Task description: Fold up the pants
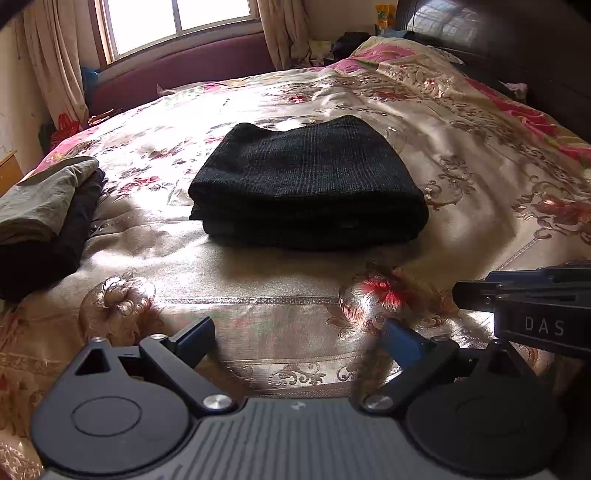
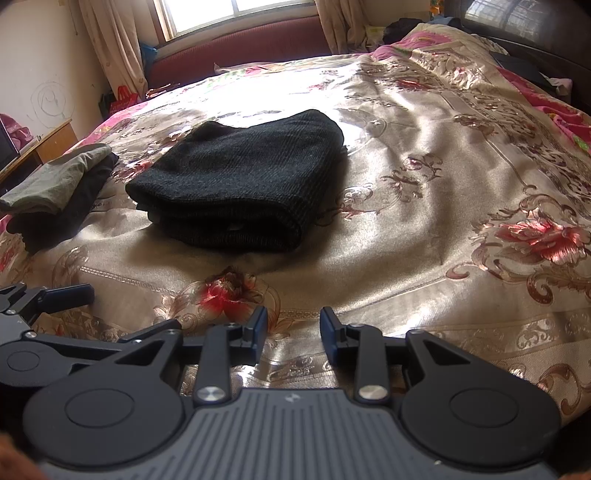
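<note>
Two grippers are hovering empty above the bedspread [image 1: 461, 122]: left gripper [image 1: 299, 341] spread wide, right gripper [image 2: 293, 332] parted. Dark pants [image 2: 236, 184] are lying folded mid-bed, apart from both, suggesting folding is finished; a second clothes pile [image 1: 44, 218] is sitting leftward.

Both wrist cameras sit low over the floral bedspread [image 1: 280, 295], looking forward past their own fingers toward the window [image 1: 173, 18], the left gripper [image 1: 299, 341] just left of the right gripper [image 2: 293, 334], and both views share the folded black pants [image 1: 306, 181] ahead.
</note>
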`<state>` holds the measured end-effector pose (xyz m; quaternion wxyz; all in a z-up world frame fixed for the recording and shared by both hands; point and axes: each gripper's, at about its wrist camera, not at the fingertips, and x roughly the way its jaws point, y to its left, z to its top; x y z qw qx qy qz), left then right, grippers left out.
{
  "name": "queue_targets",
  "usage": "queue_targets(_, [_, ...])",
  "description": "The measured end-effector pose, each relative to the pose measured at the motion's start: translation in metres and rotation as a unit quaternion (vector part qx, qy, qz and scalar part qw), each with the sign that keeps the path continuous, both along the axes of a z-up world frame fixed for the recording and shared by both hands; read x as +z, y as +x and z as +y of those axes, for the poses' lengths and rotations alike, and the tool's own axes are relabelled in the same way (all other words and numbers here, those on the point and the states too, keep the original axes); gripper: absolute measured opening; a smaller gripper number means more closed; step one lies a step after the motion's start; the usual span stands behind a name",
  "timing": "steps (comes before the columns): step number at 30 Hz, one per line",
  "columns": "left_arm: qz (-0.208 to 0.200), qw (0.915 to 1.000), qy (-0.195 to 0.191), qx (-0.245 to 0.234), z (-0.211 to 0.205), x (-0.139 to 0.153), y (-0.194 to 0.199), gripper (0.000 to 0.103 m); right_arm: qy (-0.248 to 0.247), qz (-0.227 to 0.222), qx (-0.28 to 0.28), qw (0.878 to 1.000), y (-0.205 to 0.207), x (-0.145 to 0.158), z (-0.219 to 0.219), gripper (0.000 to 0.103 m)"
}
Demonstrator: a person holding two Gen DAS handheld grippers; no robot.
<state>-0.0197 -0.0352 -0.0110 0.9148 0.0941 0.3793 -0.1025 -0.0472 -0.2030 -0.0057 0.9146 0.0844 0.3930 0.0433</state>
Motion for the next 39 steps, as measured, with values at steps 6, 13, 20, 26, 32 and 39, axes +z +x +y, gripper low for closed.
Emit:
queue_targets(6, [0.001, 1.0, 0.0, -0.001, 0.0, -0.001, 0.0, 0.103, -0.002, 0.001, 0.001, 1.0, 0.0, -0.001, 0.0, 0.033])
queue_targets(13, [0.001, 1.0, 0.001, -0.008, 0.0, -0.002, -0.001, 0.103, -0.005, 0.002, 0.003, 1.0, 0.0, -0.001, 0.0, 0.034])
queue_targets(20, [0.001, 1.0, 0.002, -0.008, 0.001, -0.002, -0.001, 0.103, -0.008, 0.002, 0.007, 1.0, 0.0, -0.001, 0.001, 0.036])
queue_targets(26, [0.001, 1.0, -0.001, -0.003, 0.005, -0.004, 0.0, 0.103, -0.004, 0.005, 0.006, 1.0, 0.001, -0.001, -0.001, 0.036])
queue_targets(32, [0.001, 1.0, -0.002, 0.0, 0.008, -0.004, 0.0, 0.103, -0.007, 0.005, 0.007, 1.0, 0.001, -0.001, 0.0, 0.036])
queue_targets(39, [-0.001, 0.9999, -0.006, 0.01, 0.011, -0.003, 0.001, 0.103, -0.01, 0.005, 0.009, 1.0, 0.001, -0.001, 0.001, 0.037])
